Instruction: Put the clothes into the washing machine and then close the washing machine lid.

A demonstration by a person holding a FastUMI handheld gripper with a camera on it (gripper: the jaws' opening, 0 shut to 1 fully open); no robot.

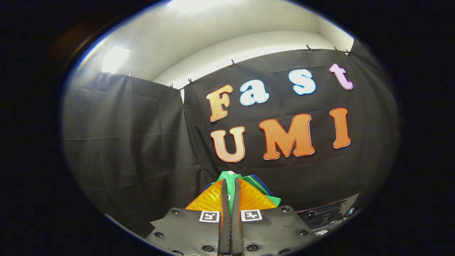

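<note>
My gripper (231,185) is raised and faces the booth's black cloth wall. Its two fingers stand close together and pinch a piece of green clothing (231,185). The green cloth runs up through the narrow slit between the fingers and bunches out past their tips, with a blue-edged fold (261,185) to the right. Low down to the right of the fingers shows a dark part of the washing machine (325,213), seen only in part; its lid and opening cannot be made out.
Black cloth walls (135,142) close off the space ahead and to the left, meeting at a corner. Above them are a white ceiling and a bright lamp (115,58).
</note>
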